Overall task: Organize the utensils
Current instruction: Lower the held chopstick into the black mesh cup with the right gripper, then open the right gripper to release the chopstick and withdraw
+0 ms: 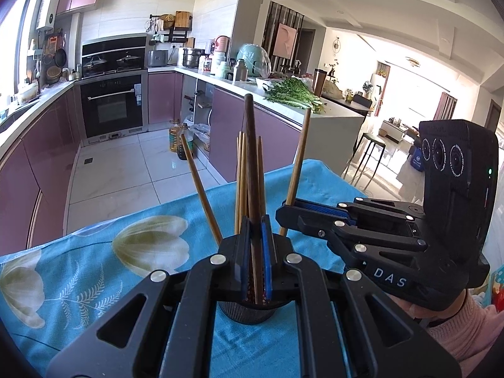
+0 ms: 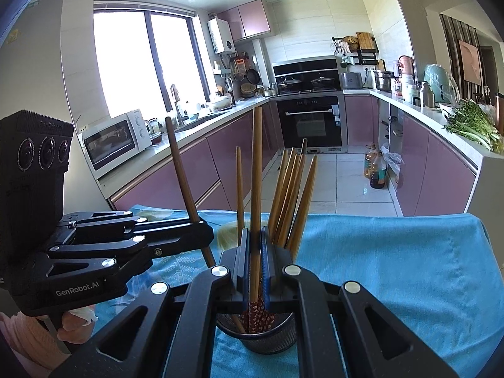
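Note:
A dark mesh utensil cup stands on the blue flowered cloth and holds several wooden chopsticks; it also shows in the left wrist view. My left gripper is shut on a dark brown chopstick that stands upright with its lower end in the cup. My right gripper is shut on a light wooden chopstick, also upright over the cup. Each gripper shows in the other's view: the right gripper and the left gripper.
The cloth-covered table ends just beyond the cup. Behind it are a tiled floor, purple kitchen cabinets, an oven, oil bottles on the floor and greens on the counter.

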The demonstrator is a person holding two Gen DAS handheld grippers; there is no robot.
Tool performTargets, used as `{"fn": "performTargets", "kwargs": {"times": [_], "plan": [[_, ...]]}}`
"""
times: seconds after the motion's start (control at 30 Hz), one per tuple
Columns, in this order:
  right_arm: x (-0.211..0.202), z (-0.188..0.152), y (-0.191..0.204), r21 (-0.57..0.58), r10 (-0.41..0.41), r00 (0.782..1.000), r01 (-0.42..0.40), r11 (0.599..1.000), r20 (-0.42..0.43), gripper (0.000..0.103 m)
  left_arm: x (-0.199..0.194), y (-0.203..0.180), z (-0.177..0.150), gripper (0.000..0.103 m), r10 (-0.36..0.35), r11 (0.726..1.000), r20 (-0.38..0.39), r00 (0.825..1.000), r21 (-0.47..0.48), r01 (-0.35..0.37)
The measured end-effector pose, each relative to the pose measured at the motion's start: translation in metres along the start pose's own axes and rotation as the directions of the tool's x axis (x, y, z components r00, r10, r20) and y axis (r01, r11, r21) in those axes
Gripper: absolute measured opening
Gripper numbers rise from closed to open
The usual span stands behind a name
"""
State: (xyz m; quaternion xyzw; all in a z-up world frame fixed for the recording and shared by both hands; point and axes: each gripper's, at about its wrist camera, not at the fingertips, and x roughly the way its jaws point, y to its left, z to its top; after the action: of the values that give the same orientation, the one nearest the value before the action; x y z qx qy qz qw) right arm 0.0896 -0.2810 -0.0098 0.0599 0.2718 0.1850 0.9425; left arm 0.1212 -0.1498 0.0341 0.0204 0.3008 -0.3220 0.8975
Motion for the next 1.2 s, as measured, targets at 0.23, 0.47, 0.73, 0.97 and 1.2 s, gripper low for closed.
{"fn": "performTargets", "kwargs": {"times": [0.23, 0.47, 0.73, 0.97, 1.2], "plan": [[0.006, -0.001, -0.007, 0.016, -0.005, 1.000, 0.005, 1.000, -0.021, 0.006, 0.011, 0.006, 0.003, 0.008, 0.019, 1.000, -0.007, 1.000, -0.007, -0.019], [0.011, -0.001, -0.010, 0.035, -0.008, 0.999, 0.009, 0.999, -0.032, 0.006, 0.026, 0.014, 0.004, 0.009, 0.032, 0.999, -0.030, 0.999, -0.015, -0.033], [0.010, -0.003, -0.013, 0.058, -0.021, 0.999, 0.023, 0.998, -0.037, 0.010, 0.036, 0.022, -0.006, 0.030, 0.053, 0.998, -0.042, 0.998, -0.020, -0.054], [-0.002, -0.012, -0.006, 0.048, -0.021, 1.000, 0.021, 0.999, -0.013, 0.041, 0.010, 0.031, -0.023, 0.054, 0.112, 0.993, 0.023, 0.993, -0.039, -0.111], [-0.016, -0.028, 0.007, 0.025, -0.053, 0.998, 0.052, 0.998, 0.046, 0.092, -0.037, 0.046, -0.047, 0.097, 0.263, 0.963, 0.126, 0.957, -0.100, -0.251]]}}
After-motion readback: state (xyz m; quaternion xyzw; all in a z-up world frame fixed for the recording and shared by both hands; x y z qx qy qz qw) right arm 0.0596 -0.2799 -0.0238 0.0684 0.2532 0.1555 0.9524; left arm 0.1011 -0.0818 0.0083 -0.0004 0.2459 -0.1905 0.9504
